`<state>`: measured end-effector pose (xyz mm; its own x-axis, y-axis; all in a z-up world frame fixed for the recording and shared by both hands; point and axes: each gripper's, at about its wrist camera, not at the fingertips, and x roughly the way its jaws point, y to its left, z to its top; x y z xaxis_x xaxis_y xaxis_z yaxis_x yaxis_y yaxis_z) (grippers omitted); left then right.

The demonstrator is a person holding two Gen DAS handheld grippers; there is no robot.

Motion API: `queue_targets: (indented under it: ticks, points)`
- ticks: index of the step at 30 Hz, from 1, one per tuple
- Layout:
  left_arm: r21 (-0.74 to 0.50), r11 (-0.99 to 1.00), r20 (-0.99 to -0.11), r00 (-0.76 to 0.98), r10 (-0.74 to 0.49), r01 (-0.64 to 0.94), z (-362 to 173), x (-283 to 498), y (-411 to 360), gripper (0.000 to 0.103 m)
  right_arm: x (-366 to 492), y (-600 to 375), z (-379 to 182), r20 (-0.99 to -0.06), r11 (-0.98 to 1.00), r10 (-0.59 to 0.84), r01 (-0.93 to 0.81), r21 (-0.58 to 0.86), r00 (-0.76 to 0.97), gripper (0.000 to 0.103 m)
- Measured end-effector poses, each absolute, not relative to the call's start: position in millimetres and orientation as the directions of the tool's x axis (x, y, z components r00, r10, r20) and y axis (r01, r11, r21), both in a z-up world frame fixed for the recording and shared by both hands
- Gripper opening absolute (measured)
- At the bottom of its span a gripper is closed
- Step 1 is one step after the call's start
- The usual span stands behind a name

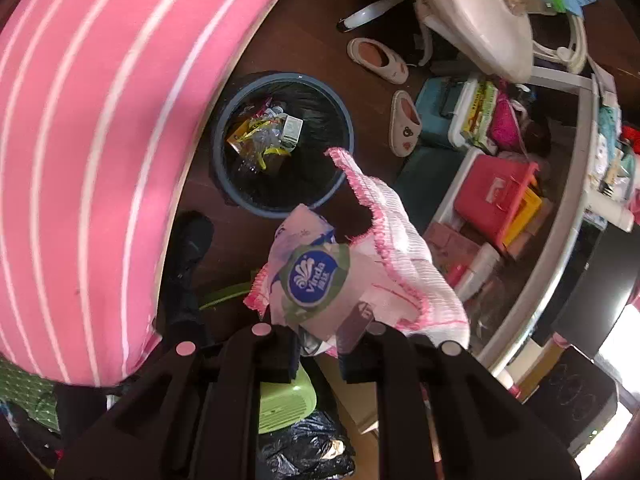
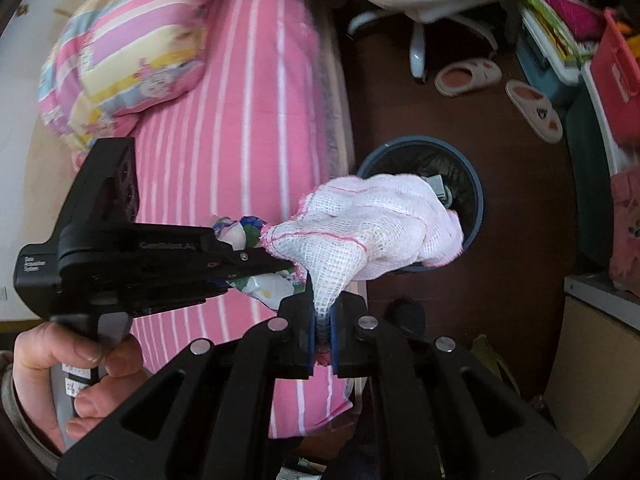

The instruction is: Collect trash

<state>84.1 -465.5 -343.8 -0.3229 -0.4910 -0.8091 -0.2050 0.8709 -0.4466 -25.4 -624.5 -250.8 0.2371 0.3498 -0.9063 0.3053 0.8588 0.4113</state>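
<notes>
My left gripper [image 1: 316, 344] is shut on a crumpled tissue wrapper [image 1: 312, 276] with a blue Vinda logo, held in the air short of the blue trash bin [image 1: 348, 120]. A white gauze cloth [image 1: 404, 248] with pink edging lies against the wrapper. My right gripper [image 2: 323, 322] is shut on a corner of that cloth [image 2: 380, 220], which bunches out over the bin [image 2: 476, 196]. The left gripper [image 2: 280, 258] comes in from the left in the right wrist view, with the wrapper [image 2: 268, 286] in it. The bin has a black liner and holds wrappers.
A pink striped bed [image 1: 92, 140] fills the left. Two slippers [image 1: 404, 122] and a white office chair [image 1: 472, 20] stand beyond the bin. White shelves [image 1: 568, 200] with boxes and a red bin [image 1: 492, 196] are on the right. A pillow [image 2: 120, 52] lies on the bed.
</notes>
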Motion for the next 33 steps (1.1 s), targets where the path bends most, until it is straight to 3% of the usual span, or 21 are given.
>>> queue_targets:
  ticks: [12,14,15,16,17,18,22,26,33]
  points:
    - [-0.396,0.898,-0.816,-0.374,-0.44,-0.191,-477.6,128.2,-514.1,0.014,17.9,-665.3,-389.7,-0.923,0.84,0.354,0.383,0.385,0.152,0.007]
    - [-0.386,0.904,-0.816,-0.389,-0.428,-0.186,-498.4,129.7,-518.5,0.019,20.5,-667.3,-411.5,-0.931,0.848,0.341,0.385,0.365,0.133,0.011]
    - [-0.385,0.905,-0.814,-0.397,-0.425,-0.181,-506.5,129.9,-520.7,0.025,20.1,-666.9,-417.4,-0.935,0.85,0.332,0.389,0.355,0.127,0.021]
    - [-0.375,0.912,-0.819,-0.402,-0.409,-0.164,-512.5,129.7,-522.9,0.045,17.6,-668.4,-425.3,-0.94,0.853,0.32,0.395,0.341,0.121,0.033]
    - [-0.358,0.923,-0.833,-0.397,-0.385,-0.142,-515.3,129.6,-524.5,0.058,16.1,-666.8,-427.2,-0.943,0.855,0.308,0.399,0.331,0.122,0.055]
    - [-0.356,0.926,-0.84,-0.39,-0.377,-0.128,-516.2,128.6,-525.3,0.061,13.2,-666.3,-427.7,-0.948,0.859,0.293,0.402,0.318,0.124,0.063]
    - [-0.372,0.918,-0.831,-0.391,-0.397,-0.141,-506.3,117.9,-521.5,0.075,-7.6,-667.8,-417.4,-0.95,0.857,0.279,0.411,0.311,0.137,0.064]
    - [-0.393,0.911,-0.828,-0.381,-0.411,-0.127,-471.2,106.0,-514.0,0.083,-25.9,-661.1,-384.5,-0.953,0.865,0.26,0.401,0.302,0.157,0.067]
    - [-0.427,0.896,-0.836,-0.323,-0.443,-0.123,-376.5,85.2,-473.5,0.089,-47.8,-630.1,-293.2,-0.949,0.886,0.194,0.371,0.279,0.249,0.087]
